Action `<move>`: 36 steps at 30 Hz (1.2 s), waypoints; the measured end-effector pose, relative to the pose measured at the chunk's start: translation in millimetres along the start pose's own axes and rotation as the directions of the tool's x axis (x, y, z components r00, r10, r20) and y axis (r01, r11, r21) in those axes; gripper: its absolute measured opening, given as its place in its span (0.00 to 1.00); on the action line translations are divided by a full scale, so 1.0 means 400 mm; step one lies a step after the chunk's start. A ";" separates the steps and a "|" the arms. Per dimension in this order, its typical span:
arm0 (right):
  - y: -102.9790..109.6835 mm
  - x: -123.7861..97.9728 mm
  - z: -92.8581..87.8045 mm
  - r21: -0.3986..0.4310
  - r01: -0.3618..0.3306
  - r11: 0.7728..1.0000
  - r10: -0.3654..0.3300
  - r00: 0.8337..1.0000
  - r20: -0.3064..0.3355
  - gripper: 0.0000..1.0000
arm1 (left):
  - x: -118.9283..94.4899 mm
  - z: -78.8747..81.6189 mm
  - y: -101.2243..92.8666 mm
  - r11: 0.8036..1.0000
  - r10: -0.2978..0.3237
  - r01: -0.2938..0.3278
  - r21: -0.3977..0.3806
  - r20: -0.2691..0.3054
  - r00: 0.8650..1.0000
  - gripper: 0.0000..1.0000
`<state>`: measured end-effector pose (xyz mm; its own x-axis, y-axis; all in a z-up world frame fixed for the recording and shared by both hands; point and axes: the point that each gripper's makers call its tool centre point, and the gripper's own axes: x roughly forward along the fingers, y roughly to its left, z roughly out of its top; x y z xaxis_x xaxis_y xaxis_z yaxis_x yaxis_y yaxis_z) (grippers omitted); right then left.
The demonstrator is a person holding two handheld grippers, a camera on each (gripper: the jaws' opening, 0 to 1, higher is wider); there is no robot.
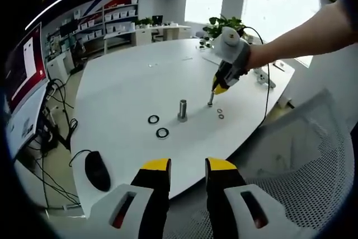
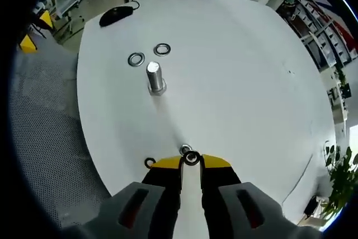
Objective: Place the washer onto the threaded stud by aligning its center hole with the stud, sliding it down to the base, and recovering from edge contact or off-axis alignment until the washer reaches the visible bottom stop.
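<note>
The right gripper is pinching a washer above the table, near the upright stud.

One stud, five washers, one mouse.

Threaded stud and washers bare shiny metal; tabletop smooth matt white; mesh chair back perforated.

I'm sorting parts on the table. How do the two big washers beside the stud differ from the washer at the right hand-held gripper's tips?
The big washers lie flat and untouched near the stud; the small washer is pinched at the right hand-held gripper, farther from the stud. The big washers look wider. All are dark metal rings on the white table.
</note>
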<state>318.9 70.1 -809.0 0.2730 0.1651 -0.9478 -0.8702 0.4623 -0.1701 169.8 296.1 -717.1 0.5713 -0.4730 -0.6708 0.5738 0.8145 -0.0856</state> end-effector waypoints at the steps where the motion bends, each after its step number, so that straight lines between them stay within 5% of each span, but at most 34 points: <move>1: -0.001 0.001 0.000 -0.004 0.001 1.000 -0.001 1.000 -0.002 0.14 | 0.000 0.000 0.000 1.000 0.000 0.000 0.000 0.000 1.000 0.22; 36: 0.010 0.109 -0.026 0.070 -0.065 0.995 0.069 0.996 -0.055 0.14 | 0.001 -0.004 0.002 1.000 0.002 -0.002 -0.006 -0.009 1.000 0.22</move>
<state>323.1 70.2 -853.7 0.1898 0.1486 -0.9705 -0.8554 0.5103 -0.0892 169.7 297.1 -718.7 0.5674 -0.4683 -0.6774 0.5690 0.8176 -0.0886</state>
